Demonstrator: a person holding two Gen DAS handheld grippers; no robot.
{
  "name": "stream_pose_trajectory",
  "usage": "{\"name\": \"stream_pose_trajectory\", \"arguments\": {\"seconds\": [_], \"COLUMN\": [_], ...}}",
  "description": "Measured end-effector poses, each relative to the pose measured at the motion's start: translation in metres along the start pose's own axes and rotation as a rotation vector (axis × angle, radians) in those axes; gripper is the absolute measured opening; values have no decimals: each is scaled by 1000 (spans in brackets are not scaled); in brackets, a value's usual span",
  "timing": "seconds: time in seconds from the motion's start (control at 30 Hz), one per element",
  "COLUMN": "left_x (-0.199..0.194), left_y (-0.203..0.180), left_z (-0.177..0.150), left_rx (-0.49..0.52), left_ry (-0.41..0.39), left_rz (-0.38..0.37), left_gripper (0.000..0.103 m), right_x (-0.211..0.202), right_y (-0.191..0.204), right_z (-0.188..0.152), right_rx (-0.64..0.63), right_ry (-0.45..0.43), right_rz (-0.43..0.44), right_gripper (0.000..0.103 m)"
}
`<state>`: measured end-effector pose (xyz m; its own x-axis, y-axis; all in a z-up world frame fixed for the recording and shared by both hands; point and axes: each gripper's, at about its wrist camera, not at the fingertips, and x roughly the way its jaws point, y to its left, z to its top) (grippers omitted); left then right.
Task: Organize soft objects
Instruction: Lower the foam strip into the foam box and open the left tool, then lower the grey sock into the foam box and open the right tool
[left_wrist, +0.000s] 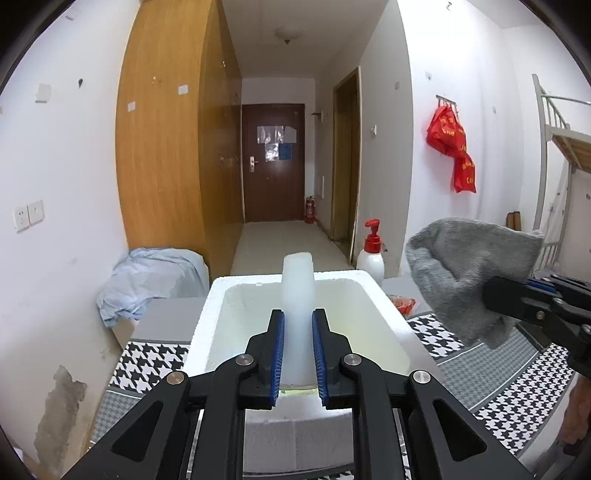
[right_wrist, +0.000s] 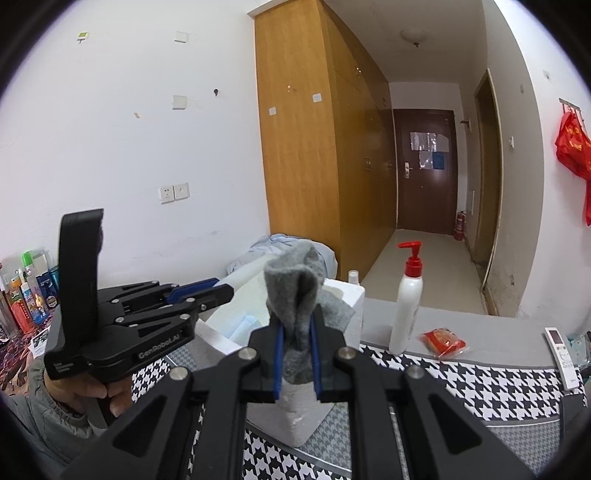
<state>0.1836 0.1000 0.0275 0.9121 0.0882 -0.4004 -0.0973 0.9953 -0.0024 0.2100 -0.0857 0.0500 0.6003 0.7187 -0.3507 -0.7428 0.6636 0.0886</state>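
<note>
Your left gripper (left_wrist: 298, 321) is pinched on a pale, translucent white roll (left_wrist: 297, 291) that sticks out forward over the open white foam box (left_wrist: 207, 314). Your right gripper (right_wrist: 296, 334) is clamped on a grey sock (right_wrist: 295, 291), bunched above the blue pads, with a loose flap hanging toward the box's near corner.

The likeliest slip, I judge, is the sock: it is held by a gathered fold, so a quick swing could let it slide out or drape over the box rim instead of dropping inside. The roll looks soft and is gripped low, so its free end may sag or tip out when you let go, landing across the rim.

Your two tools sit close together beside the box, the left one just left of the sock in the right wrist view; bring them in one at a time or they may knock.

On the houndstooth cloth (right_wrist: 480, 373) to the right stand a red-capped pump bottle (right_wrist: 406, 302), a red packet (right_wrist: 441, 341) and a remote (right_wrist: 561, 356), near enough for a wide right swing to catch. Beyond the box lies crumpled light-blue fabric (left_wrist: 147, 280); the space above the box is your open room.
</note>
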Motion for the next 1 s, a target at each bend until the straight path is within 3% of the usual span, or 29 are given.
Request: {"name": "stream_pose_trajectory", "arguments": {"seconds": [0.37, 0.4, 0.5, 0.53, 0.6, 0.73, 0.8, 1.0], "left_x": [14, 14, 12, 10, 6, -4, -10, -24], "left_y": [5, 5, 7, 8, 11, 18, 22, 32], "left_z": [1, 1, 0, 0, 0, 0, -1, -3], "left_rx": [-10, -8, -6, -10, -20, -33, -43, -35], "left_ry": [22, 22, 13, 6, 1, -24, -46, -67], "left_rz": [-7, -3, -2, -3, -3, 9, 30, 68], "left_gripper": [24, 28, 69, 73, 74, 95, 99, 102], "right_x": [5, 6, 7, 8, 10, 11, 13, 19], "right_y": [-2, -2, -2, -1, 0, 1, 2, 13], "right_z": [1, 1, 2, 2, 3, 5, 6, 11], "right_rx": [3, 3, 3, 2, 2, 7, 7, -9], "right_ry": [12, 13, 14, 16, 19, 12, 14, 11], "right_rz": [-30, -32, -35, -36, -35, -38, -40, -26], "right_gripper": [16, 16, 16, 16, 16, 16, 16, 16]}}
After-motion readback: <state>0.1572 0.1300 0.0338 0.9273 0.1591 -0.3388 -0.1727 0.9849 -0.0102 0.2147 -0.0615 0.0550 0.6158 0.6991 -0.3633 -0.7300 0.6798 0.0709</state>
